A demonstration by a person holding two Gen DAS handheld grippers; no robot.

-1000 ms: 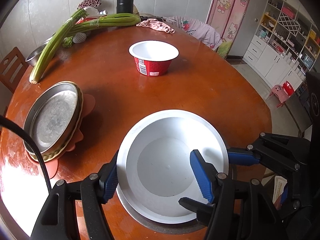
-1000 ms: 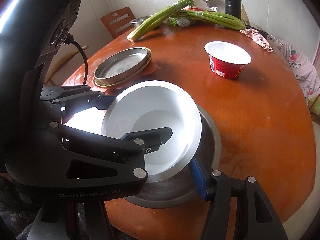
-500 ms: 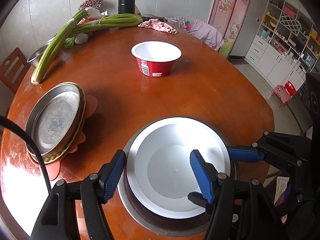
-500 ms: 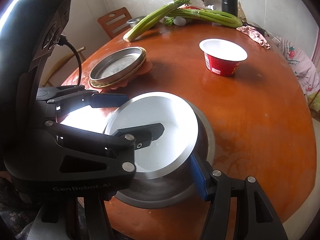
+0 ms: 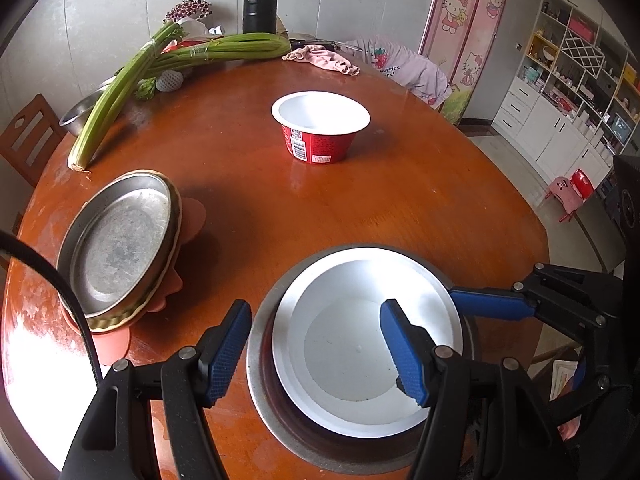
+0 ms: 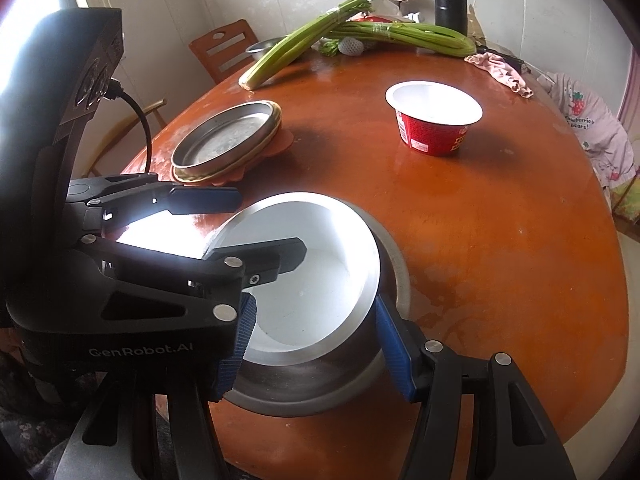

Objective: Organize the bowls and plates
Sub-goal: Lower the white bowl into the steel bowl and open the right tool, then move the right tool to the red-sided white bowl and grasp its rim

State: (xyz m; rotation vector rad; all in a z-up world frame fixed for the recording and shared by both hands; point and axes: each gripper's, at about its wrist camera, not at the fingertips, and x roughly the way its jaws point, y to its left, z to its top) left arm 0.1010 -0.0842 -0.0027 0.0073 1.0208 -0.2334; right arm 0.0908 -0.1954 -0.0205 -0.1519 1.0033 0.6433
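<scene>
A white bowl (image 5: 360, 344) rests nested inside a larger steel bowl (image 5: 260, 364) near the table's front edge; both show in the right wrist view, white bowl (image 6: 312, 280) and steel bowl (image 6: 320, 384). My left gripper (image 5: 316, 352) is open, one finger outside the bowls, the other inside the white bowl. My right gripper (image 6: 312, 340) is open, its fingers spanning the white bowl's near rim. A stack of plates topped by a steel plate (image 5: 120, 240) lies at the left. A red paper bowl (image 5: 320, 128) stands in the table's middle.
Long green celery stalks (image 5: 120, 88), a small steel bowl (image 5: 78, 114), a black flask (image 5: 260, 0) and a pink cloth (image 5: 324, 60) lie at the table's far side. A wooden chair (image 6: 224, 50) stands at the far left. Shelves (image 5: 560, 80) stand at the right.
The white bowl has come down from a raised tilt and settled into the steel bowl. My left gripper's fingers have let go of its rim and drawn back slightly.
</scene>
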